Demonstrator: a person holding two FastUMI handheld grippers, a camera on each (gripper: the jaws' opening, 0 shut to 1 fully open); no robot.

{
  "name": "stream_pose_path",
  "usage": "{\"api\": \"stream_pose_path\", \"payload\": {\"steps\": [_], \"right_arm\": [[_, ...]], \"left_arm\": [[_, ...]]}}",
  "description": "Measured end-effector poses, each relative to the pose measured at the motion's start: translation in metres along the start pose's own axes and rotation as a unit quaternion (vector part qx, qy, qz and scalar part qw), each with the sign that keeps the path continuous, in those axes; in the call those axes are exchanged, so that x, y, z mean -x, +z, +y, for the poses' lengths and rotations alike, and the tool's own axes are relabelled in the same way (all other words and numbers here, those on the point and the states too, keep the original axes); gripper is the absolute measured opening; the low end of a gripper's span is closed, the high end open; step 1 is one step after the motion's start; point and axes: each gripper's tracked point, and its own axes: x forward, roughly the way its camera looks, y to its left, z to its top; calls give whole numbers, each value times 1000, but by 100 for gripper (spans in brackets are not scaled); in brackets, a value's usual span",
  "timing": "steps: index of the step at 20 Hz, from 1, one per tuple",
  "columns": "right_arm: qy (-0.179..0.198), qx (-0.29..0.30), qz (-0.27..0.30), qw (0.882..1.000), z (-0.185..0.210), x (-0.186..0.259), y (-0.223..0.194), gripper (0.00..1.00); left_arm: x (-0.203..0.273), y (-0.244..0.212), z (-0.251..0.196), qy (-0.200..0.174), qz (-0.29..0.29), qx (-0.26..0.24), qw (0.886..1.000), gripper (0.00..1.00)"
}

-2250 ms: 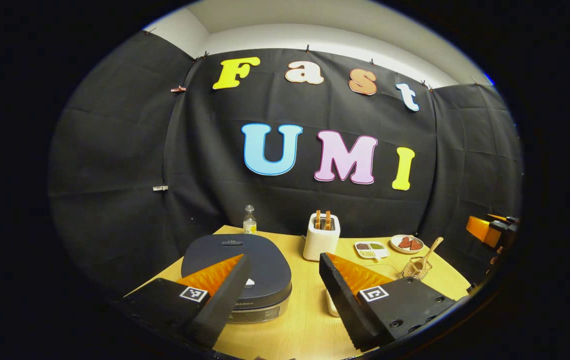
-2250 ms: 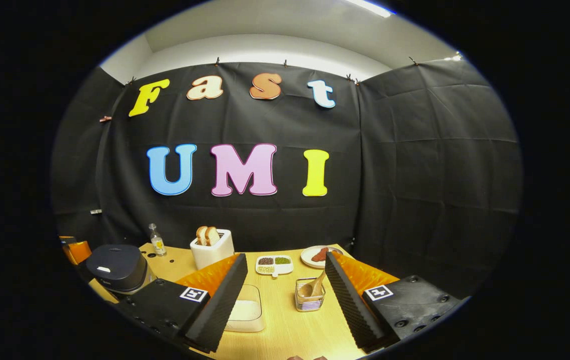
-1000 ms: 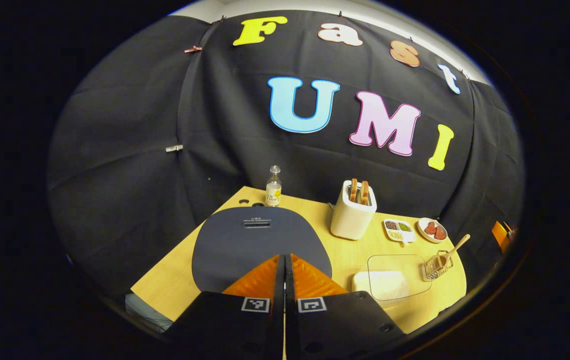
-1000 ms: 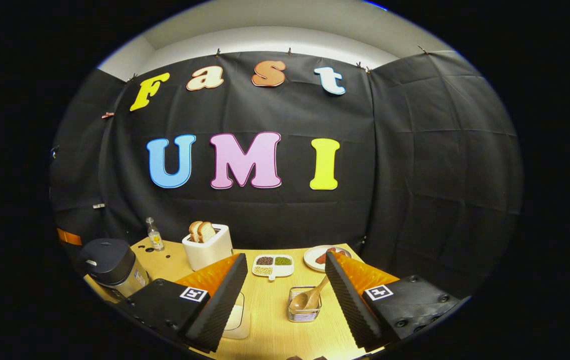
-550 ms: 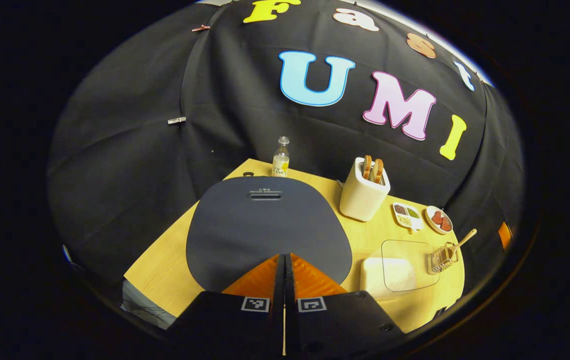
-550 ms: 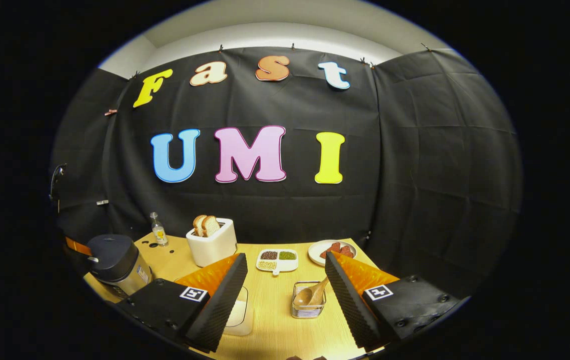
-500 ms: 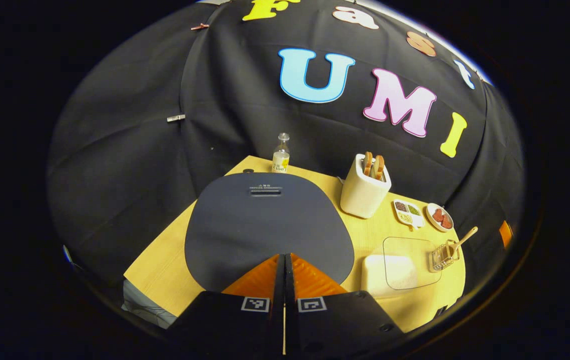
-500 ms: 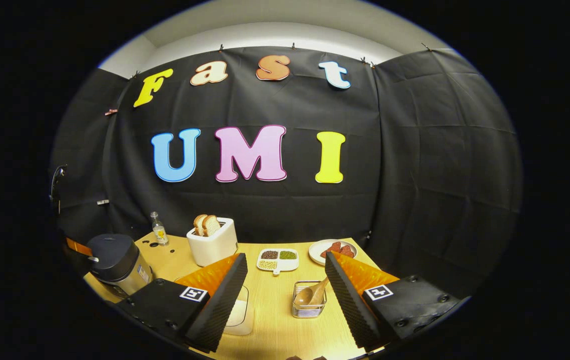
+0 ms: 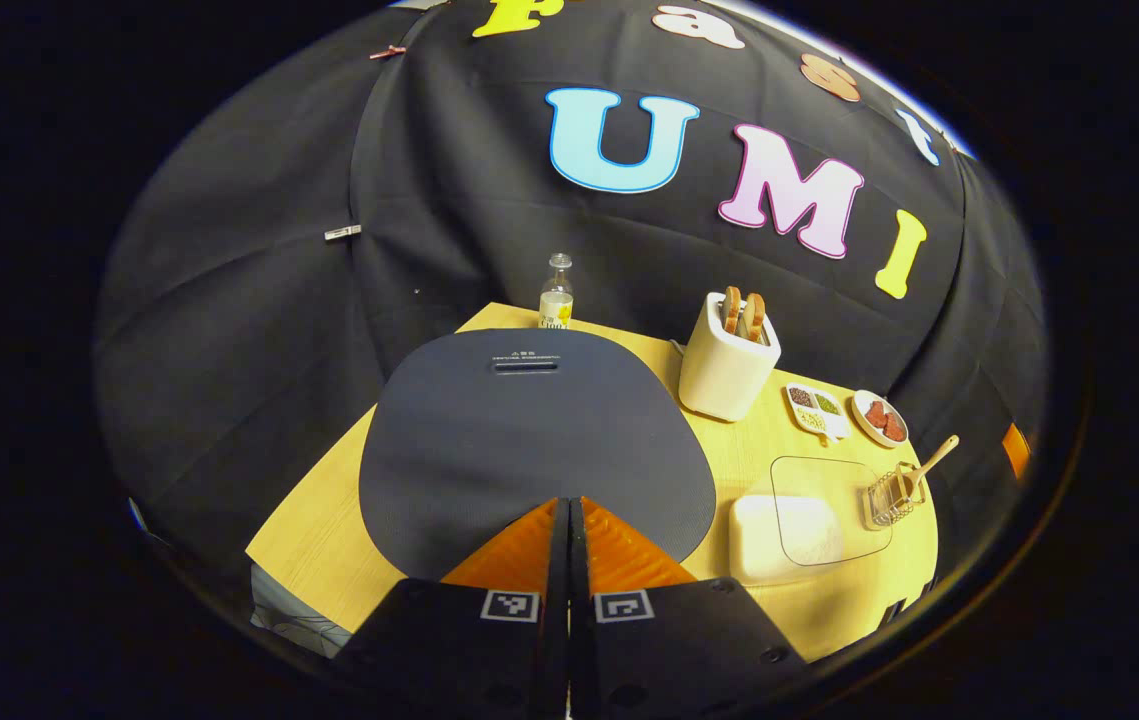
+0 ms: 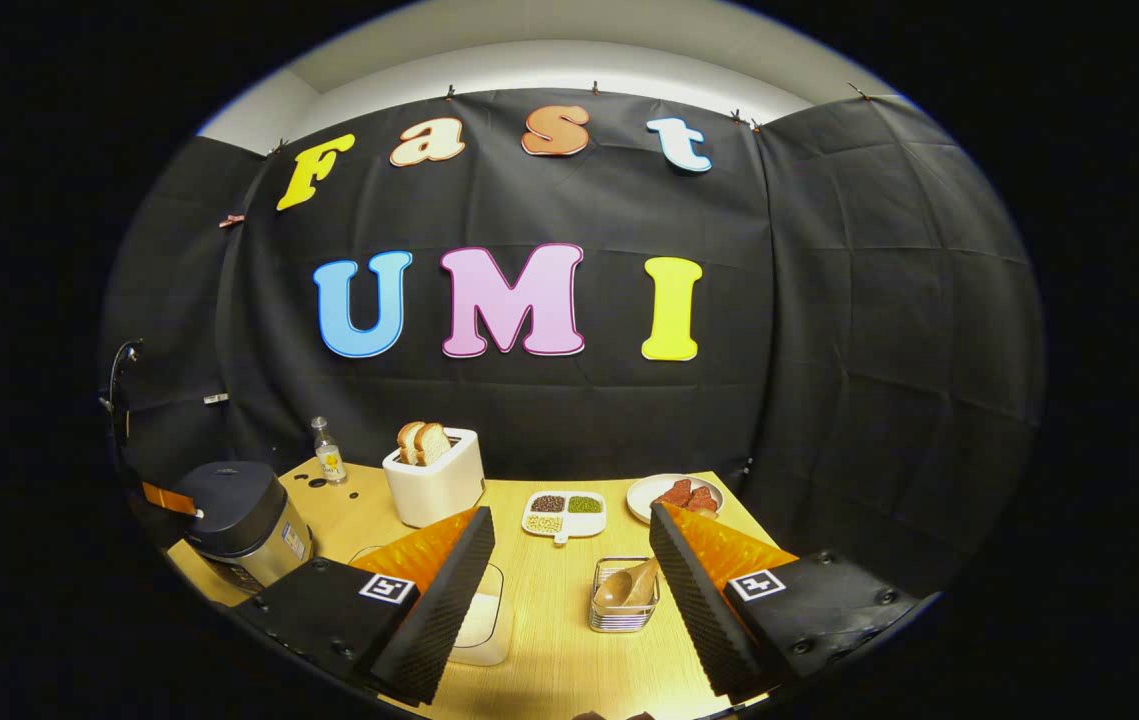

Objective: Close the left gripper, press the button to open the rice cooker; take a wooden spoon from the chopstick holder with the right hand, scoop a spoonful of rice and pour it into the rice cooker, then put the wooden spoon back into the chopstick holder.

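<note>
The rice cooker [image 9: 529,440] has a flat dark grey lid, which is down. My left gripper [image 9: 569,508] is shut with nothing between its fingers, and its tips hang over the lid's near edge. The button under them is hidden. To the right, a wooden spoon [image 9: 929,465] leans in the wire chopstick holder [image 9: 887,497], beside a clear box of rice [image 9: 794,512]. In the right gripper view my right gripper [image 10: 569,565] stands open above the table. The spoon [image 10: 629,585] in the holder [image 10: 624,612] lies between its fingers but farther off. The cooker [image 10: 241,520] stands far left.
A white toaster [image 9: 729,360] with two slices of bread, a small bottle [image 9: 555,295], a divided dish of beans [image 9: 817,410] and a plate of red pieces [image 9: 879,418] stand along the back of the wooden table [image 9: 329,520]. Black cloth walls close in behind.
My left gripper went from open to shut, then moved forward and tipped down over the cooker's lid. The right gripper stayed open and drifted only slightly.
</note>
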Motion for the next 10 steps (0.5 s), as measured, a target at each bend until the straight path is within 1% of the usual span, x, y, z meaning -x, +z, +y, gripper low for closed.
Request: {"api": "stream_pose_path", "payload": {"steps": [2, 3, 5, 7, 8, 10], "right_arm": [[14, 14, 0, 1000, 5, 0, 1, 98], [21, 20, -3, 1000, 8, 0, 2, 98], [34, 29, -6, 999, 15, 2, 5, 98], [36, 31, -11, 999, 16, 3, 8, 98], [36, 29, -14, 999, 15, 3, 10, 98], [34, 25, -16, 999, 14, 3, 11, 98]], "left_arm": [[-3, -6, 1, 2, 12, 8, 1000, 7], [-4, 1, 0, 0, 4, 5, 1000, 6], [-1, -3, 0, 1, 3, 6, 1000, 6], [2, 1, -1, 8, -7, -8, 1000, 6], [3, 5, -2, 12, -16, -10, 1000, 6], [20, 31, -4, 29, -68, -15, 997, 6]]}}
